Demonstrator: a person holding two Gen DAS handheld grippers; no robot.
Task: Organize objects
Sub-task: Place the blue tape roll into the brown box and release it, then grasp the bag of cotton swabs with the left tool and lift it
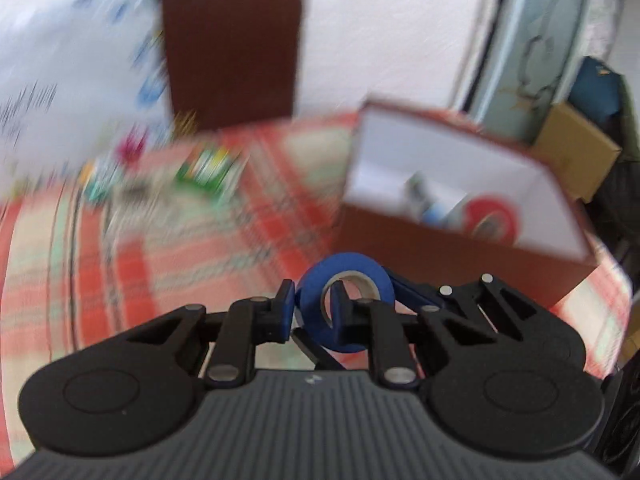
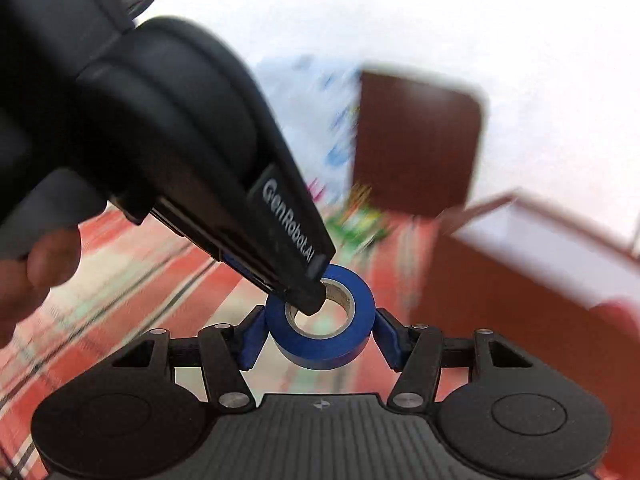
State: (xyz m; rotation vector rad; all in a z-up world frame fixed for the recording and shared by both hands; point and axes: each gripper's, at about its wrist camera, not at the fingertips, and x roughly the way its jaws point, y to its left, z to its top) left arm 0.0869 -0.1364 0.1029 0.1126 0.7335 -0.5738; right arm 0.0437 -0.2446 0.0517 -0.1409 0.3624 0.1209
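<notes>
A blue tape roll [image 1: 345, 300] hangs above the checked tablecloth, held by both grippers. My left gripper [image 1: 313, 307] is shut on the roll's wall, one finger inside the hole and one outside. In the right wrist view my right gripper [image 2: 320, 336] is shut on the same blue tape roll [image 2: 324, 344] across its outer sides, and the left gripper's finger [image 2: 308, 300] reaches down into the hole. An open brown box [image 1: 460, 248] with white inside stands to the right, holding a red tape roll [image 1: 494, 216] and other small items.
A red checked tablecloth [image 1: 180, 248] covers the table. Blurred colourful small items [image 1: 208, 172] lie at the far left. A dark brown chair back [image 1: 232, 52] stands behind the table. Cardboard boxes [image 1: 576, 148] sit at the far right.
</notes>
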